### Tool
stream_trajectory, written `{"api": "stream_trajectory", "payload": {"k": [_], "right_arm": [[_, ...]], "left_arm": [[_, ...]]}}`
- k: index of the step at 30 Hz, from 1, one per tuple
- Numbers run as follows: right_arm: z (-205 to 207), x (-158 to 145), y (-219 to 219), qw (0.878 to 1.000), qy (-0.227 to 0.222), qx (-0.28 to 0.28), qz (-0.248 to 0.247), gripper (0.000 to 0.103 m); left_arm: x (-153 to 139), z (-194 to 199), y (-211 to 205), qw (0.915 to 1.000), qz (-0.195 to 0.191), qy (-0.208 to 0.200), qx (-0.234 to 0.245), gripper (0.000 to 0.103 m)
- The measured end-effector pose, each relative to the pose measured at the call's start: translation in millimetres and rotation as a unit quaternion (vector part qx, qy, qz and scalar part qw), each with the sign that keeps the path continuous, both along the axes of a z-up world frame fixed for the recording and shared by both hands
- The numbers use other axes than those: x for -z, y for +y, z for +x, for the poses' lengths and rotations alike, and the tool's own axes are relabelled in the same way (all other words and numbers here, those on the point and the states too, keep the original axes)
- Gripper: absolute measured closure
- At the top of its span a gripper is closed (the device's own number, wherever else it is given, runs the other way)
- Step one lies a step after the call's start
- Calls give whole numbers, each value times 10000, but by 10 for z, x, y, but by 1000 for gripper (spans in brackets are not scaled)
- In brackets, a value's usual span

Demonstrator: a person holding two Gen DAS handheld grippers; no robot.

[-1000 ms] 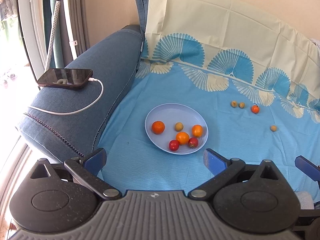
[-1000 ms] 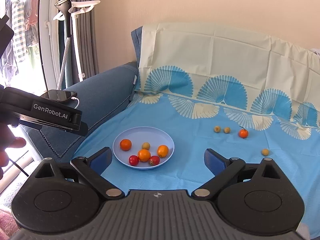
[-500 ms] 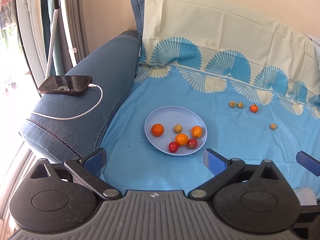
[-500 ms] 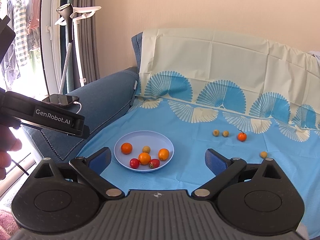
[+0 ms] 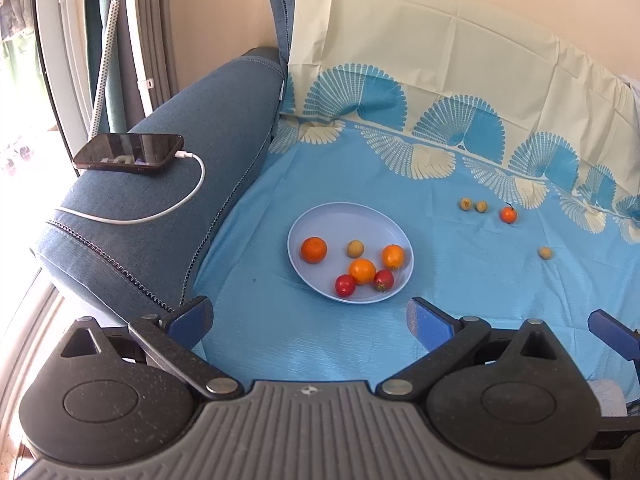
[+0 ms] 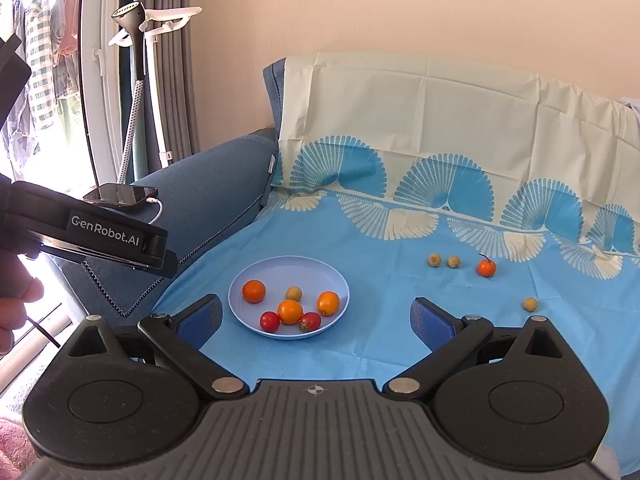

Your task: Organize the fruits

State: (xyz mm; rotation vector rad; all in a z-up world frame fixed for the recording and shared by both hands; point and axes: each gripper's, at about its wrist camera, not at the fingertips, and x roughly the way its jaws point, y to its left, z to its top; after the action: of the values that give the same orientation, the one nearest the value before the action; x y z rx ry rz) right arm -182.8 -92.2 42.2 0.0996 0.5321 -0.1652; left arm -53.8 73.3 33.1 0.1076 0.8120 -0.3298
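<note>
The left gripper [image 5: 310,318] hangs over the near edge of the blue sheet [image 5: 460,292] with its blue-padded fingers [image 5: 192,316] spread wide and nothing between them. The right gripper [image 6: 316,318] is held the same way, fingers [image 6: 430,320] wide apart and empty. In the right wrist view the body of the left gripper crosses the left edge, and white lettering on its side reads "GenRobot.AI" [image 6: 105,230]; part of a hand [image 6: 16,300] shows below it.

Just beyond both pairs of fingers, a pale blue plate [image 5: 344,220] rests on the sheet. It carries three oranges: one orange [image 5: 314,249] on its left side, a second orange [image 5: 362,271] in the middle towards the near rim, and a third orange [image 5: 393,256] to the right. Two red tomatoes [image 5: 345,285] lie at the near rim, and one small yellow-green fruit [image 5: 355,248] sits further in.

Off the plate, to the far right on the sheet, two small yellowish fruits [image 5: 465,204] lie side by side, with a small loose orange [image 5: 508,214] just right of them, and another small yellowish fruit [image 5: 545,253] nearer and further right.

On the left, a dark phone [image 5: 128,151] lies on the blue sofa armrest [image 5: 180,184], with a white cable [image 5: 160,216] plugged in.
</note>
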Motion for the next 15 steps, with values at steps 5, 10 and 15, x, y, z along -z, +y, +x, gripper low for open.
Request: {"api": "stream_trajectory", "payload": {"k": [5,10,15], "right_arm": [[26,25,-23,10000,20,-13,43,3],[48,79,-65,9999,71,-10,107,3],[87,133,-96,9998,111,24,186,3]], "left_arm": [[52,16,-40,9999,51,90,47,0],[108,60,-91,9997,68,192,109,0],[152,96,-153,9995,107,242,157,0]]}}
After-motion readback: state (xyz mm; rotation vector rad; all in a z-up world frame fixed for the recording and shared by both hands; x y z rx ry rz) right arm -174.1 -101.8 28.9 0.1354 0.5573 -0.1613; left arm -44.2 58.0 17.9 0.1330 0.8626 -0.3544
